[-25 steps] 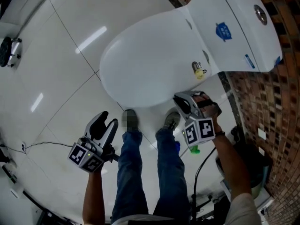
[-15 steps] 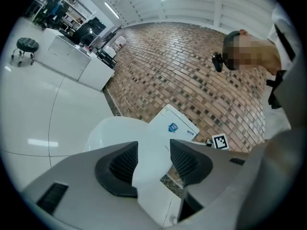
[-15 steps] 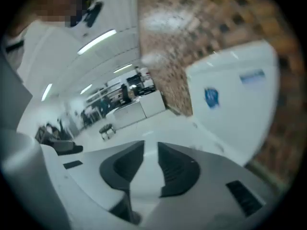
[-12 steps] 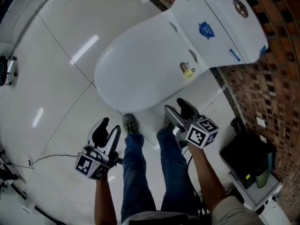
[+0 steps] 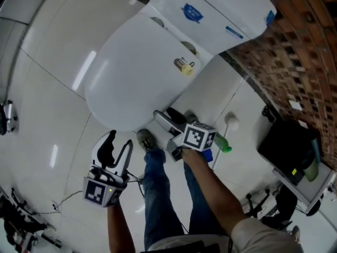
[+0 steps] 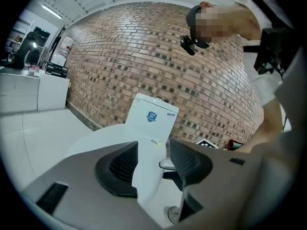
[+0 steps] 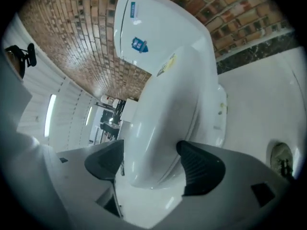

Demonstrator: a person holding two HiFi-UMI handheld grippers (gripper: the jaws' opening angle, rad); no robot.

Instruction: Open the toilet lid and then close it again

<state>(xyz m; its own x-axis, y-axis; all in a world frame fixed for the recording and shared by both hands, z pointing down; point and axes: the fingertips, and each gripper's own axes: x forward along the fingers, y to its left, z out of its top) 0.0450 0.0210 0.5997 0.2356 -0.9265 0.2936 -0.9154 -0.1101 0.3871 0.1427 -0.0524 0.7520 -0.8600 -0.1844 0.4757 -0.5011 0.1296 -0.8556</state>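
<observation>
The white toilet stands with its lid [image 5: 131,73] down, in front of the tank [image 5: 210,9]. My right gripper [image 5: 164,114] sits low at the bowl's front right. In the right gripper view the rounded front edge of the lid [image 7: 163,109] lies between the wide jaws of the right gripper [image 7: 151,162]. Those jaws have just been opening, and the pads [image 7: 199,169] do not clamp the edge. My left gripper [image 5: 120,140] hangs over the floor left of the person's legs, open and empty. Past the left gripper [image 6: 154,150] in its own view stands the toilet [image 6: 96,138].
A brick wall [image 5: 295,51] runs behind and to the right. A black bin [image 5: 287,146], a green bottle [image 5: 221,144] and a white round object [image 5: 230,122] sit right of the toilet. The person's jeans-clad legs [image 5: 158,194] stand in front of the bowl. A cable [image 5: 63,199] crosses the tiles.
The right gripper has rolled over and gone from shut to wide open at the lid's front edge. The left gripper has lifted a little. The lid stays down.
</observation>
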